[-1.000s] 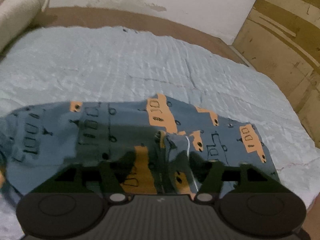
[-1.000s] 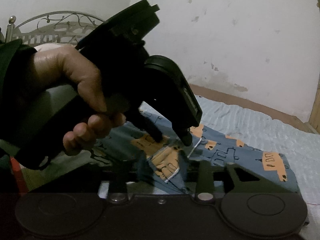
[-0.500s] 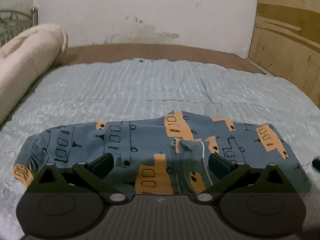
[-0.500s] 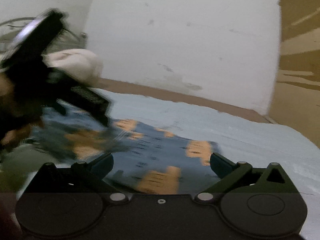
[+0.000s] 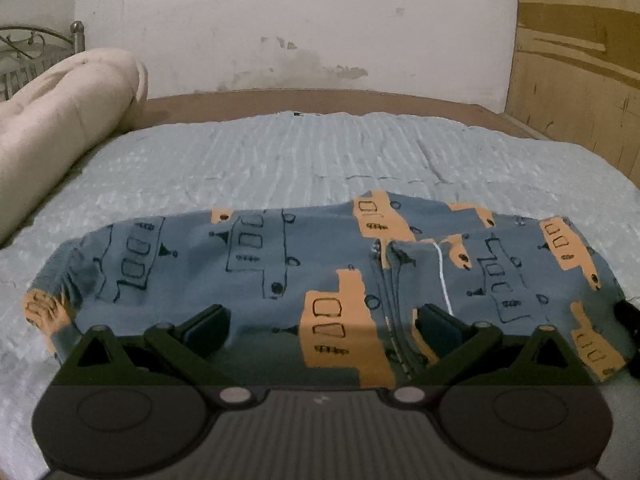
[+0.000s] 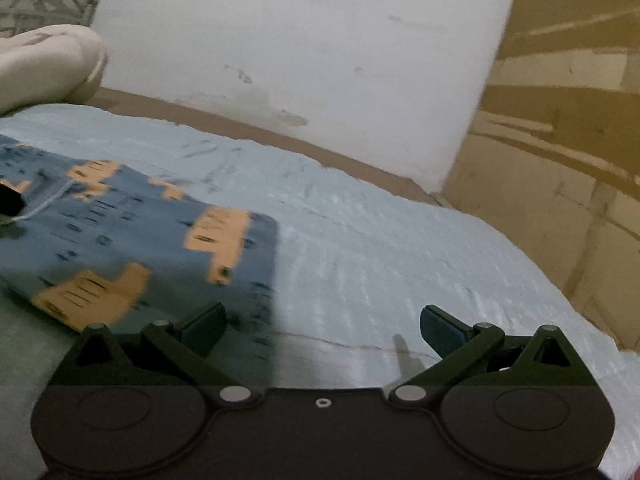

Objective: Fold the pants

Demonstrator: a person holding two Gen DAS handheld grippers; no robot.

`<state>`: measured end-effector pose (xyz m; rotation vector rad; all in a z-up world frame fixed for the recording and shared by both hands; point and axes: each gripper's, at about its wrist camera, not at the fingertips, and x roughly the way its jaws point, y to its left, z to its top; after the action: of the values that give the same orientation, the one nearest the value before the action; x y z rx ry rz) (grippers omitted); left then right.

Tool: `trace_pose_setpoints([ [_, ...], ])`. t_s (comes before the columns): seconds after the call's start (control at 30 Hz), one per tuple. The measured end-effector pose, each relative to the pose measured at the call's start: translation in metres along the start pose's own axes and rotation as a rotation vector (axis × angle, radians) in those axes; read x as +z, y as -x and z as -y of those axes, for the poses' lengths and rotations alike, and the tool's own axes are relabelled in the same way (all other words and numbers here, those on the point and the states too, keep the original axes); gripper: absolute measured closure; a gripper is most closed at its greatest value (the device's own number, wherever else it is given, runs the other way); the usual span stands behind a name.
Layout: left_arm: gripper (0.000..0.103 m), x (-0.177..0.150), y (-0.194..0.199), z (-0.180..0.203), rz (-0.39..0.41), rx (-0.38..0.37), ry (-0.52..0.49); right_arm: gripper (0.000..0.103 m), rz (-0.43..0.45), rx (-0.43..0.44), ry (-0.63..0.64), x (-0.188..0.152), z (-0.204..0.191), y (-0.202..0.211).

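Note:
The blue pants [image 5: 256, 264] with orange truck prints lie folded flat across the light blue bedspread [image 5: 304, 156]. A white drawstring [image 5: 442, 276] shows near their middle. My left gripper [image 5: 322, 326] is open and empty, just above the pants' near edge. In the right wrist view the pants [image 6: 132, 236] lie to the left. My right gripper [image 6: 322, 326] is open and empty over the bedspread [image 6: 380, 248], beside the pants' right end.
A cream rolled bolster [image 5: 60, 128] lies at the left of the bed by a metal headboard [image 5: 24, 52]. A white wall [image 5: 304, 24] stands behind and a wooden panel [image 5: 576, 80] to the right.
Both grippers let go of the pants, opened and drew back. The right gripper swung to the right, away from the left hand, which has left its view.

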<state>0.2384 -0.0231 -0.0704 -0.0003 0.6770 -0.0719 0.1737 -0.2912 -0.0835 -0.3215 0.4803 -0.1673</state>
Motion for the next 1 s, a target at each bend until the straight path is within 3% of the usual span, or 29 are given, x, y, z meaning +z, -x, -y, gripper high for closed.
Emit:
trace_pose_setpoints([
  [0.13, 0.001, 0.015, -0.002, 0.008, 0.031, 0.041, -0.006, 0.001, 0.031, 0.002, 0.020, 0.008, 0.002, -0.001],
  [0.27, 0.000, 0.029, -0.028, 0.016, -0.015, 0.092, -0.023, 0.001, 0.058, 0.075, 0.121, 0.029, -0.015, -0.020],
  [0.4, 0.000, 0.026, -0.039, 0.006, -0.048, 0.049, 0.051, 0.001, 0.020, 0.067, 0.223, 0.047, -0.026, -0.061],
  [0.53, 0.000, 0.019, -0.037, -0.001, -0.041, 0.020, 0.076, 0.001, -0.050, 0.034, 0.160, 0.052, -0.011, -0.094],
  [0.6, 0.000, 0.018, -0.035, 0.000, -0.041, 0.025, 0.068, 0.001, -0.084, 0.061, 0.101, 0.049, -0.002, -0.099],
  [0.77, 0.001, 0.006, -0.008, 0.006, -0.029, 0.043, 0.046, 0.001, -0.028, 0.034, 0.160, 0.041, -0.009, -0.064],
  [1.0, 0.001, -0.041, 0.035, 0.016, 0.107, 0.096, 0.001, 0.001, 0.091, -0.017, 0.162, -0.009, -0.024, 0.016],
])
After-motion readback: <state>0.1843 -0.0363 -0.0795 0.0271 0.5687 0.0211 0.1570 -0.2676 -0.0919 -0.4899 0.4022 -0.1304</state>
